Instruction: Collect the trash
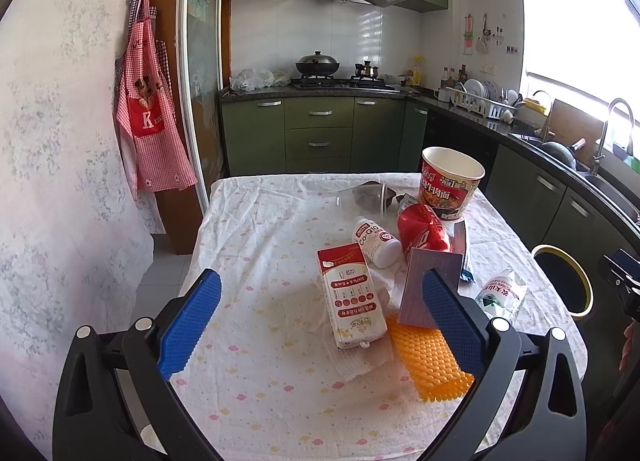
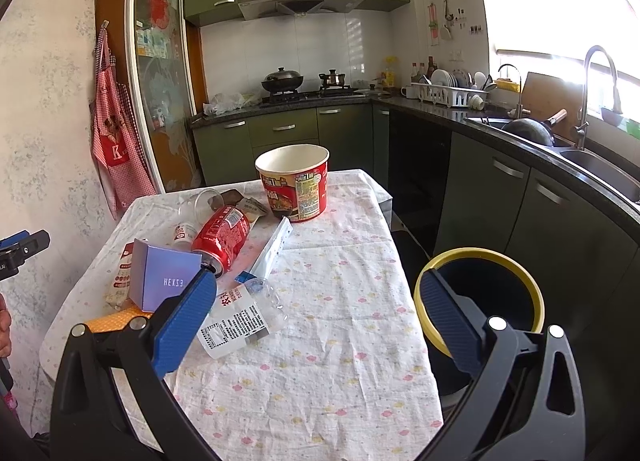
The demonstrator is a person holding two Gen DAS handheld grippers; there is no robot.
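Litter covers a cloth-draped bench (image 2: 340,301) in a green-cabinet kitchen, with nothing yet gathered. The left claw (image 1: 320,321) hangs wide and empty over the near pile, its blue fingers (image 1: 192,321) straddling a red-and-white milk carton (image 1: 350,301) that lies flat on a paper towel (image 1: 360,365). Just beside the carton stand a purple box (image 1: 428,285) and an orange bumpy pad (image 1: 432,361); a white supplement bottle (image 1: 376,241) and a red soda can (image 1: 424,231) lie on their sides behind.

The right claw (image 2: 316,317) is likewise spread wide and grips nothing, hovering over the bench's near right part. A crushed clear water bottle (image 2: 240,325) lies just beside its left finger. Farther back sit a foil sachet strip (image 2: 272,249), a clear plastic cup (image 2: 200,201) on its side and an upright noodle tub (image 2: 294,181). The yellow-rimmed bin (image 2: 480,293) stands on the floor off the bench's right edge, partly hidden by the right finger.

The pile is tight, so closing on the carton could nudge the box over or drag the paper towel along. The can and bottles, lying down, look likely to roll off the bench if bumped, and the crumpled bottle may slip from a shallow pinch. The bin sits low; a release from too far left would probably drop trash on the floor.
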